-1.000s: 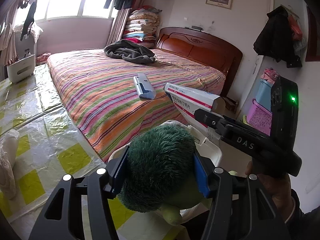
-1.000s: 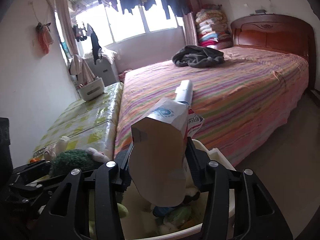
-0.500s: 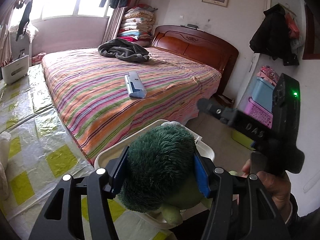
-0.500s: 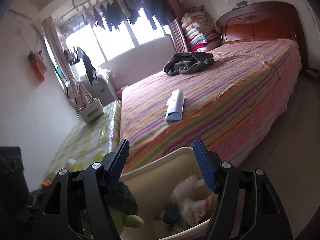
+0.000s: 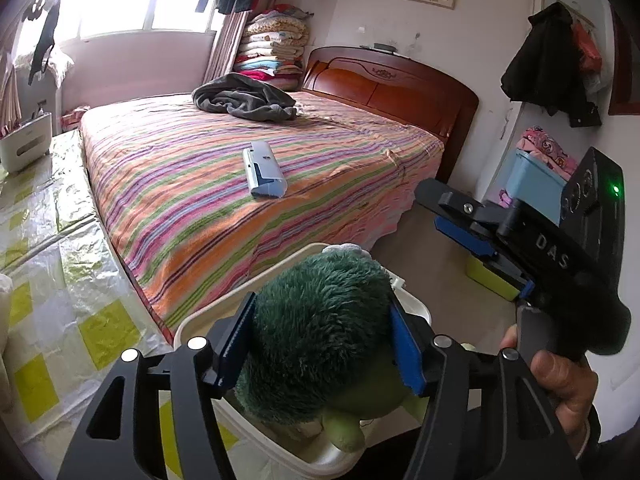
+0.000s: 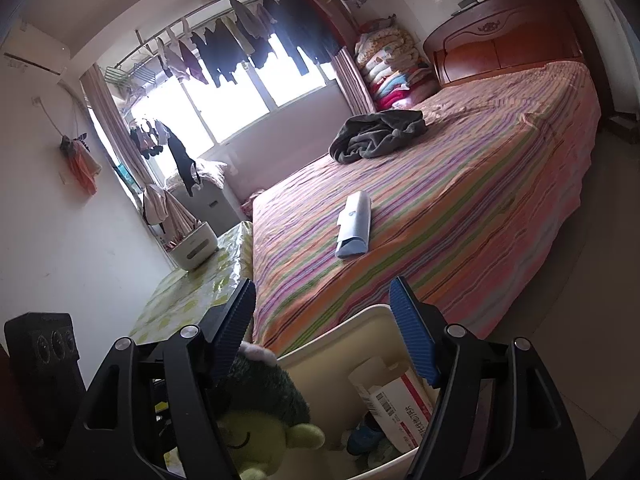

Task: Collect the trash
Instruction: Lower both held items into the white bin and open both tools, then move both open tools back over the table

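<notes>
Plush toy [image 5: 320,320]: soft, light, squashy, held over white bin [image 5: 416,308]; your left gripper [image 5: 320,344] pinches fuzzy head, jaws just eased. Right gripper [image 6: 332,332] empty, just opened wide above bin. Grip midbody.

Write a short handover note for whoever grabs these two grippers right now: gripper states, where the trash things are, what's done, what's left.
Left gripper: shut on the green plush toy, held over the white bin; its jaws have just been opening a little, pads still on the toy.
Right gripper: open, nothing between its pads; its jaws have just been opening.
Done: the red-and-white carton is in the bin.
Left: drop the plush toy in; the blue-and-white box lies on the striped bed, likely next. The grey garment by the headboard may not be trash.
</notes>
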The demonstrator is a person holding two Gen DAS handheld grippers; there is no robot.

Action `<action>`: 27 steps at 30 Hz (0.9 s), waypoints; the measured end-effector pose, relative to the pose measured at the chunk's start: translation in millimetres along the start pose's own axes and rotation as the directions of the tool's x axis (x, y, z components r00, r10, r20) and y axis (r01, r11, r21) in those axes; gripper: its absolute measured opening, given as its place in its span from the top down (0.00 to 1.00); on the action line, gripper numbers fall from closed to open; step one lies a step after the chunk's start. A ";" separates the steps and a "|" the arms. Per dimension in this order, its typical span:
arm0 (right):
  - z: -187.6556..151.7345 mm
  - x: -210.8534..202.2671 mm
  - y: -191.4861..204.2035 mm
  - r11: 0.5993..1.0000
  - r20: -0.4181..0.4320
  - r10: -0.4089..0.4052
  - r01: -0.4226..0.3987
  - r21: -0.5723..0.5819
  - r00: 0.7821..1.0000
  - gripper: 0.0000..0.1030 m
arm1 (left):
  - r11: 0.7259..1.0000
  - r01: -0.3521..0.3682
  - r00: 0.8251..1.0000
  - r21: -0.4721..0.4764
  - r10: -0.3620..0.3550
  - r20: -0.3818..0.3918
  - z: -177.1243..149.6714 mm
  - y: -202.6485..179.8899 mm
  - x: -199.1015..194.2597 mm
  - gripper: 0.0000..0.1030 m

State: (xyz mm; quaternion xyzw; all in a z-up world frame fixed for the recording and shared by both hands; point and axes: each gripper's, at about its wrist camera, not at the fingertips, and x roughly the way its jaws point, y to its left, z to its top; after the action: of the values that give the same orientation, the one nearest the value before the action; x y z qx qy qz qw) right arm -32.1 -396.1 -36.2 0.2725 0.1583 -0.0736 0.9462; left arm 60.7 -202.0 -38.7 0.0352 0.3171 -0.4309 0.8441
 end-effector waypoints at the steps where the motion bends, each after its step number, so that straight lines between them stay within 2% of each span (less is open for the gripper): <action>1: -0.1 0.4 0.3 1.000 0.001 0.003 -0.003 0.001 1.000 0.33 | 1.000 -0.003 1.000 -0.002 0.003 0.002 1.2 0.1 0.6 0.39; 8: 1.3 1.7 -3.4 1.000 -0.001 0.014 -0.014 0.014 1.000 0.33 | 0.999 -0.030 0.999 -0.033 0.031 0.031 9.2 0.0 0.3 0.38; 10: 1.0 1.5 -3.5 1.000 -0.001 0.011 -0.011 0.014 1.000 0.32 | 0.998 -0.052 0.998 -0.037 0.053 0.045 11.8 -0.9 -2.6 0.20; 11: 1.0 1.6 -3.7 1.000 -0.001 0.013 -0.013 0.016 1.000 0.32 | 0.997 -0.065 0.996 -0.042 0.067 0.053 12.5 -1.0 -4.9 0.19; 18: 0.2 4.9 -2.3 1.000 -0.011 0.020 -0.020 0.018 1.000 0.30 | 0.996 -0.086 0.994 -0.017 0.087 0.064 11.9 -0.9 -26.8 0.18; 22: -0.4 5.8 2.2 1.000 -0.015 0.026 -0.026 0.008 1.000 0.30 | 0.990 -0.137 0.987 0.023 0.135 0.085 6.8 7.4 -47.9 0.18; 27: -4.5 11.3 11.2 0.999 -0.026 0.032 -0.032 -0.002 0.999 0.30 | 0.980 -0.195 0.977 0.024 0.192 0.096 -0.4 29.9 -71.0 0.18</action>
State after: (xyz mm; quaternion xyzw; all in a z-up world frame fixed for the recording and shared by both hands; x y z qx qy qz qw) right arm -20.1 -384.9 -38.1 0.2749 0.1663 -0.0547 0.9454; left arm 52.6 -133.1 -5.3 0.0595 0.2651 -0.3530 0.8953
